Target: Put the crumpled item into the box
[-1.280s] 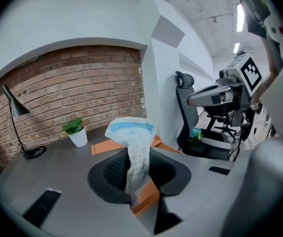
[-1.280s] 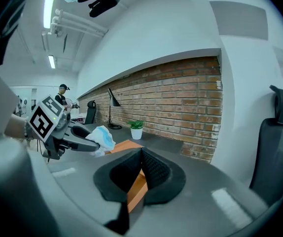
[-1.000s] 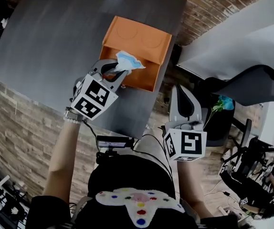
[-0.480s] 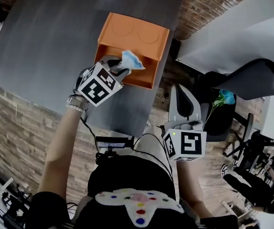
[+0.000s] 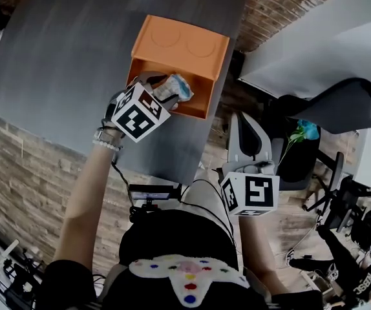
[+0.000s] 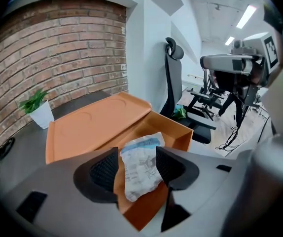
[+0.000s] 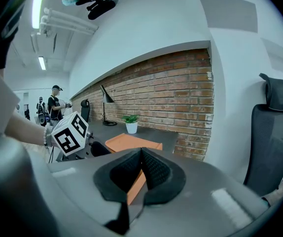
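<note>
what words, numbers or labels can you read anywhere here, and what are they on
No text here can be read for certain.
crumpled wrapper: faint grey print with a blue patch, too blurred to read.
marker cubes: black-and-white square patterns only, not letters or numbers.
orange box: plain, no label visible.

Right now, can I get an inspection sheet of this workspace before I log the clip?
Surface: dark grey table.
Job's things: open orange box on the table; crumpled item over its opening.
Clutter: potted plant at the far edge.
Grippers: left hand-held gripper jaws have just been opening, crumpled item between them; right hand-held gripper shut, empty.
Cables: loose cables on the floor.
Surroundings: brick wall, office chair.
</note>
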Demonstrator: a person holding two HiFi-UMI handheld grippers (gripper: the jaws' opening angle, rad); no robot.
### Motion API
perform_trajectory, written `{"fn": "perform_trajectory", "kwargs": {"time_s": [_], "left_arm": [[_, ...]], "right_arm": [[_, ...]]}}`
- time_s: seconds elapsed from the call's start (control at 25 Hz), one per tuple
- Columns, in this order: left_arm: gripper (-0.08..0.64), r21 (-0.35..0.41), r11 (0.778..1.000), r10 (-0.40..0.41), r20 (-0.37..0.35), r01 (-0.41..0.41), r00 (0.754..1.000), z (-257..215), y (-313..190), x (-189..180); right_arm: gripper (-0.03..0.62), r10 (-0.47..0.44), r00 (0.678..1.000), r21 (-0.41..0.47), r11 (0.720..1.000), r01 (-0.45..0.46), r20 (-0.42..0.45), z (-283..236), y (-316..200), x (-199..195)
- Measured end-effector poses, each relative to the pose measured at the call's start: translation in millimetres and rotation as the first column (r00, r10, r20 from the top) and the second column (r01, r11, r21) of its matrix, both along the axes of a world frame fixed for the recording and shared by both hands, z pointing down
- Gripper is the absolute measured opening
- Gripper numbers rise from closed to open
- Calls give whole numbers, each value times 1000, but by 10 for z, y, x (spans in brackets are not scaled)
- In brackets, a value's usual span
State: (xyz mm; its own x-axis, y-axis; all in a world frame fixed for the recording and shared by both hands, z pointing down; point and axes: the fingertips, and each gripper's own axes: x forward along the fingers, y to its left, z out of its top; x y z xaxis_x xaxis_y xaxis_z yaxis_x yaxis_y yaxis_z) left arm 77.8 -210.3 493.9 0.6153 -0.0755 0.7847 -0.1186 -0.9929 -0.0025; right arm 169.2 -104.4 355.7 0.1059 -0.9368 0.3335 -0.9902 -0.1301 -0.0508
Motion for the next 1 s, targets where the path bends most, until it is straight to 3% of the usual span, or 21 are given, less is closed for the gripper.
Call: {"fn": "perform_trajectory", "kwargs": {"time_s": [0.16,0.36,0.52,0.84,1.0], "left_arm": [[220,40,997,-60,-75,63,995,-176,-74,5],[86,91,976,-176,-186,196,967,-490,-173,-102],[14,123,938,-283,-264,323,922,-805,-241,-288],[8,157,849,-403,-425,504,811,-1530,-104,-660],[8,175,794,-443,-488,582,752,-1873,54,-906]], "right_arm": [[9,-18,1000,4,1000,18,-8,-29,-10,9],[9,-58,998,22,998,59,-17,-108,-57,-24],[8,-115,993,39,992,116,-33,-197,-106,-96],[9,-219,975,93,971,222,-45,-431,-156,-250],[9,-280,958,126,950,285,-60,-589,-161,-367]]}}
